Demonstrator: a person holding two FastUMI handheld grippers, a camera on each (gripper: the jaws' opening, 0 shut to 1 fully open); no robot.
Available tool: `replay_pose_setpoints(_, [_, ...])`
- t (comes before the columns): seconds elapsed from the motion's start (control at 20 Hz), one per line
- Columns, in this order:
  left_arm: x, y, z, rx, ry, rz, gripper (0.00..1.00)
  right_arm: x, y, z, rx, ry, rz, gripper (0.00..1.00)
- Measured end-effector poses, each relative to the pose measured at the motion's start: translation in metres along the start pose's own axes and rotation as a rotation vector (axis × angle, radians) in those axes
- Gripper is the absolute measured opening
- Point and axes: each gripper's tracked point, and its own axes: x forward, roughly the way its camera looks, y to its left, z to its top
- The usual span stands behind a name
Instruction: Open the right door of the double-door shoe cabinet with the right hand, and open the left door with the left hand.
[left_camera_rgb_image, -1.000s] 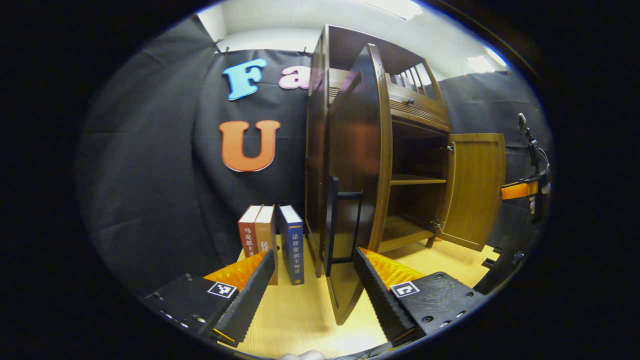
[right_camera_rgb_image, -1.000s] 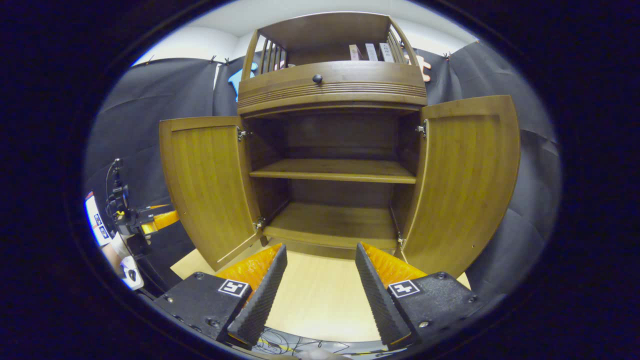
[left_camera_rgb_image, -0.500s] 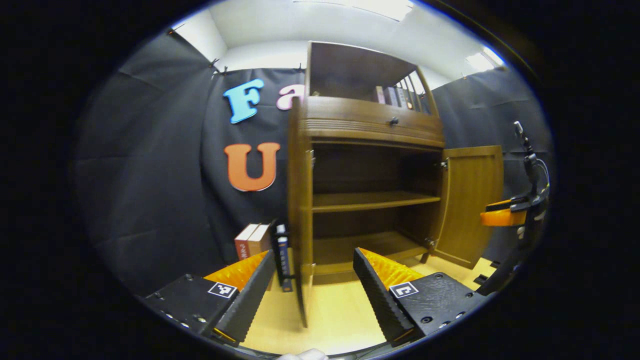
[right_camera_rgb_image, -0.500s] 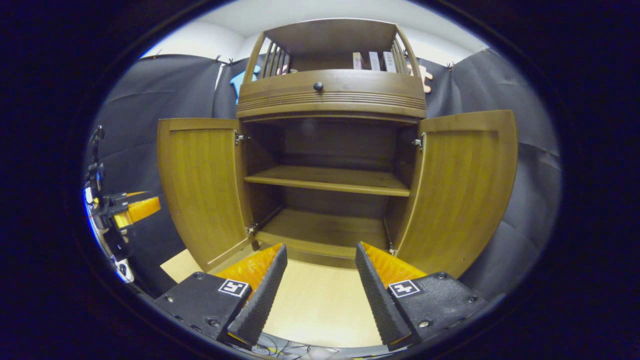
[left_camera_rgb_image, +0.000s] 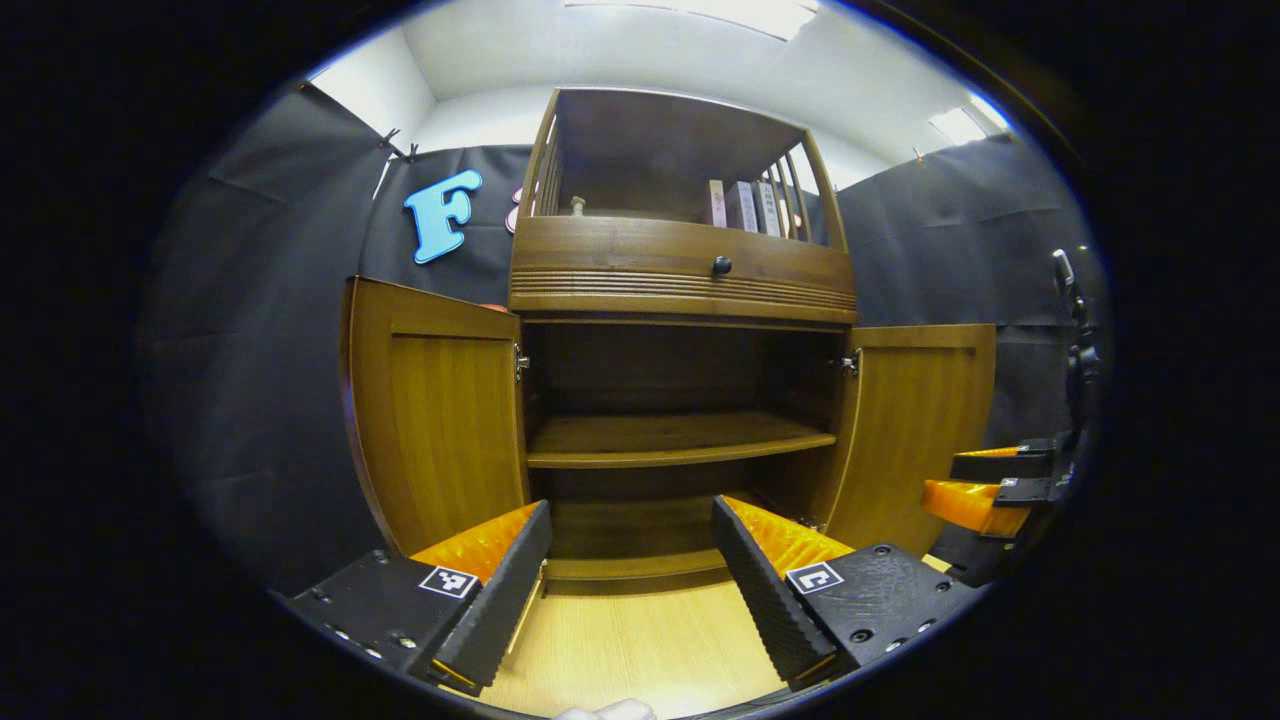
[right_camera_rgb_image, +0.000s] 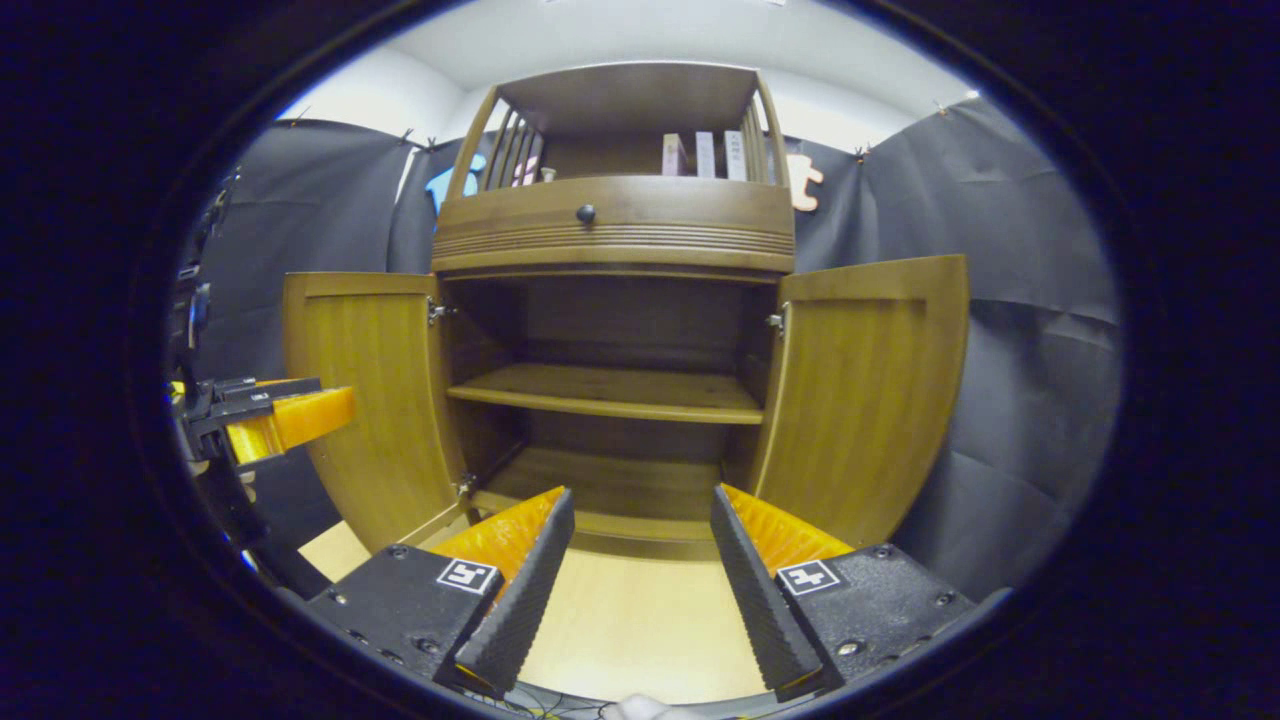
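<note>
A: Change vs a second ago: the left claw (left_camera_rgb_image: 630, 580) has backed off the left door (left_camera_rgb_image: 440, 425) and swung round to face the shoe cabinet (left_camera_rgb_image: 680, 290) head-on. That door was edge-on right at the fingers with its black handle between them; now it stands wide open, inner face to the camera. The books that stood left of the cabinet are gone from the left gripper view.

B: Claw states?

A: Both spread wide, nothing between the fingers. The left claw hangs over the table (left_camera_rgb_image: 640, 650) in front of the cabinet, clear of both doors. The right claw (right_camera_rgb_image: 640, 585) does the same and has drifted a little rightward, so the cabinet sits slightly left of centre in the right gripper view.

B: Right door?

A: The right door (right_camera_rgb_image: 865, 400) is open too, swung out to the right, inner panel showing. It is unchanged from a second ago.

B: Inside?

A: One middle shelf (right_camera_rgb_image: 610, 392) and a bottom board. A drawer with a dark round knob (right_camera_rgb_image: 585, 213) sits above the opening, and a few books (right_camera_rgb_image: 705, 155) stand upright on the railed top shelf.

B: Do the claws see each other?

A: Yes. The right claw shows at the right edge of the left gripper view, just beside the right door. The left claw shows at the left edge of the right gripper view, in front of the left door.
</note>
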Motion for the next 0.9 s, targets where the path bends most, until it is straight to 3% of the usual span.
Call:
replay_pose_setpoints(0.1, [0.004, -0.009, -0.002, 0.006, -0.002, 0.019, 1.00, -0.004, -0.011, 0.001, 0.002, -0.012, -0.036, 0.88])
replay_pose_setpoints(0.4, [-0.005, -0.016, -0.012, 0.049, -0.017, 0.060, 0.93, -0.015, -0.029, 0.004, 0.037, -0.038, -0.116, 0.87])
replay_pose_setpoints(0.6, [-0.009, -0.018, -0.017, 0.071, -0.012, 0.054, 1.00, -0.014, -0.030, 0.011, 0.047, -0.050, -0.123, 0.90])
replay_pose_setpoints(0.65, [-0.009, -0.019, -0.016, 0.071, -0.014, 0.048, 0.96, -0.013, -0.029, 0.011, 0.048, -0.049, -0.121, 0.90])
replay_pose_setpoints(0.7, [-0.008, -0.019, -0.016, 0.072, -0.013, 0.043, 1.00, -0.013, -0.026, 0.012, 0.048, -0.047, -0.116, 0.90])
replay_pose_setpoints(0.9, [-0.003, -0.018, -0.012, 0.067, -0.016, 0.039, 0.96, -0.008, -0.019, 0.012, 0.038, -0.045, -0.106, 0.90])
